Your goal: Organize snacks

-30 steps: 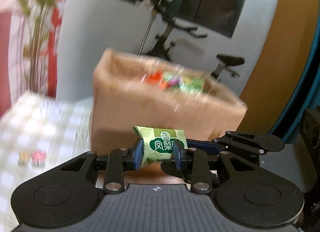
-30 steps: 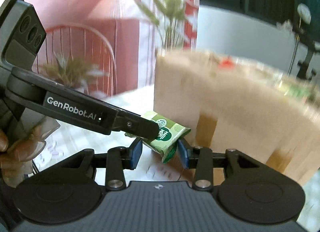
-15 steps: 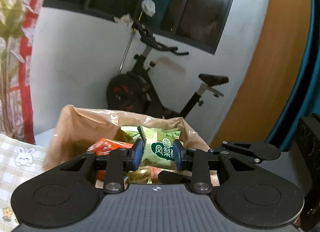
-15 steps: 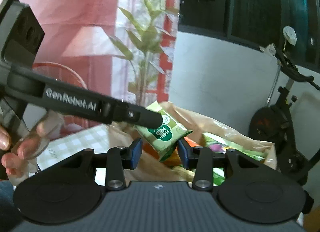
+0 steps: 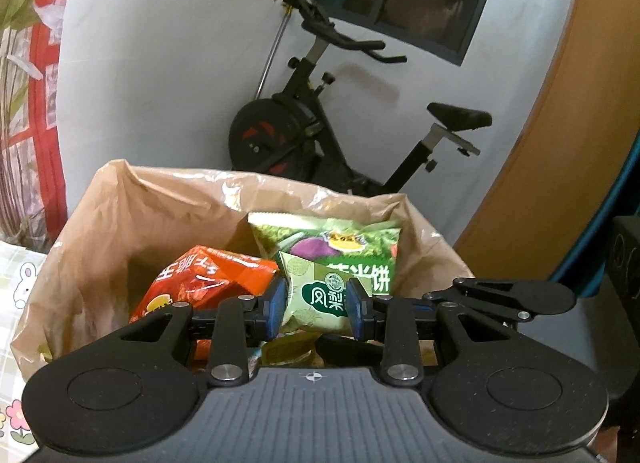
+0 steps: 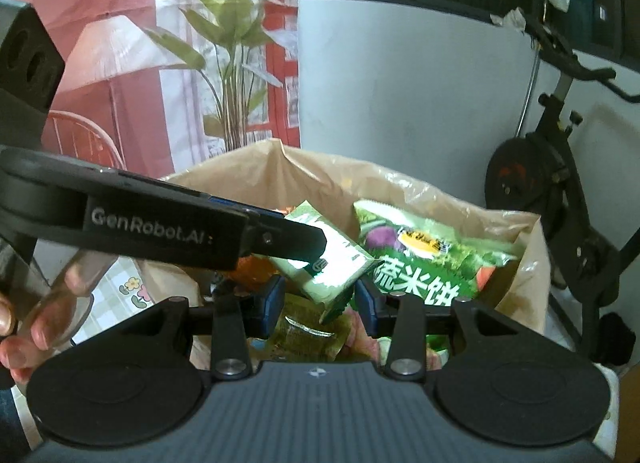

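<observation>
A small green snack packet (image 5: pixel 308 275) hangs just over the open mouth of a brown paper bag (image 5: pixel 160 183). My left gripper (image 5: pixel 316 303) is shut on it, blue pads pressing its two sides. In the right wrist view a left finger (image 6: pixel 288 239) reaches in from the left to the same packet (image 6: pixel 332 267). Its lower corner dips between the pads of my right gripper (image 6: pixel 320 299), which looks shut on it too. One right finger (image 5: pixel 500 295) shows at the right of the left wrist view. Inside the bag (image 6: pixel 400 179) lie an orange packet (image 5: pixel 208 279) and a large green bag of rice crackers (image 5: pixel 332 239).
The paper bag stands on a pale checked tablecloth (image 5: pixel 16 275) with cartoon prints. An exercise bike (image 5: pixel 304 135) stands behind it against a white wall. A leafy plant (image 6: pixel 232 63) rises at the back left. A person's hand (image 6: pixel 36 323) grips the left tool.
Both grippers have travelled together with the small green packet, from in front of the bag's side wall up to above its open mouth. The bag's contents have come into view.
</observation>
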